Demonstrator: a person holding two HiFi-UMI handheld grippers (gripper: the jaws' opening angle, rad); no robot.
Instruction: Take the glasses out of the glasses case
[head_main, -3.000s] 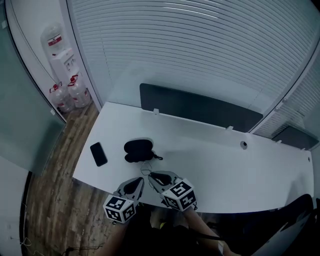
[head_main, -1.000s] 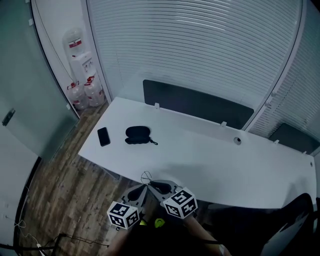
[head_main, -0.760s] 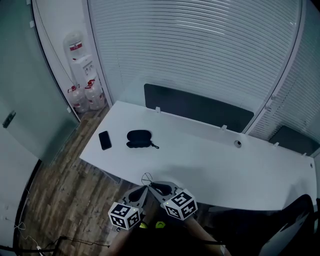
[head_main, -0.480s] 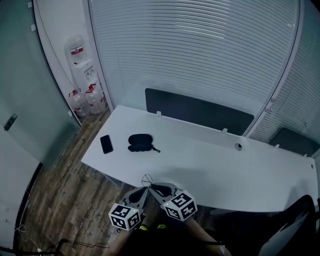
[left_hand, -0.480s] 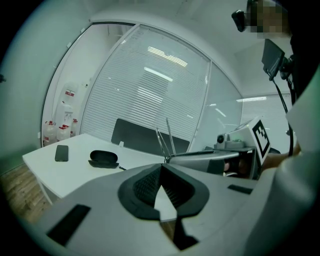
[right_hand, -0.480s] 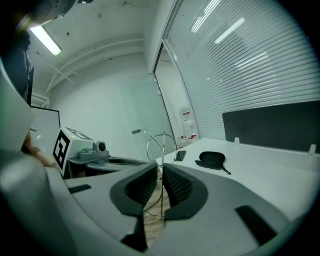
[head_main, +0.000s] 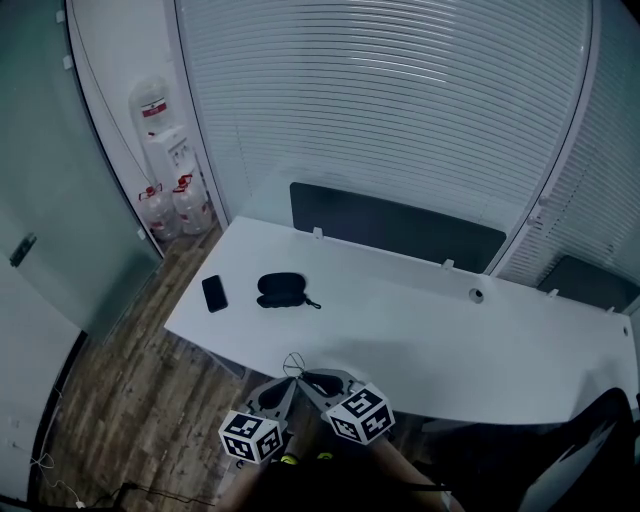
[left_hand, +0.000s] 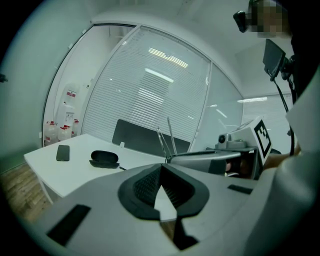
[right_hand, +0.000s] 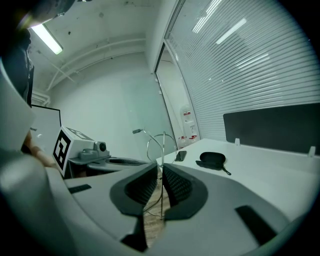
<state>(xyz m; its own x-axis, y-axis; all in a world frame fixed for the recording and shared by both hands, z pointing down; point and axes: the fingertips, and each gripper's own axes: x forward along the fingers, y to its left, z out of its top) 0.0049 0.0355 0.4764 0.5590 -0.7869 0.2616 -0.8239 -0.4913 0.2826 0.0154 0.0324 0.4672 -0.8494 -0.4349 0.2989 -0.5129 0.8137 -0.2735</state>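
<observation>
The black glasses case (head_main: 281, 289) lies closed on the left part of the white desk (head_main: 420, 330), also seen in the left gripper view as the case (left_hand: 104, 157) and in the right gripper view as the case (right_hand: 212, 159). Both grippers hang in front of the desk edge, over the floor, well short of the case. My right gripper (head_main: 303, 377) is shut on thin wire-framed glasses (head_main: 293, 359); their frame (right_hand: 156, 145) stands up between its pads. My left gripper (head_main: 287, 380) is beside it, tips together, with the glasses' thin wires (left_hand: 165, 141) just beyond them.
A black phone (head_main: 214, 293) lies left of the case. A dark panel (head_main: 395, 226) runs along the desk's back edge, with a cable hole (head_main: 477, 295) to the right. A water dispenser with bottles (head_main: 165, 160) stands at the far left on the wooden floor (head_main: 130, 400).
Over three seconds the desk and case have drawn farther away in the head view. The grippers stay close together with the glasses; in the last second almost nothing moves.
</observation>
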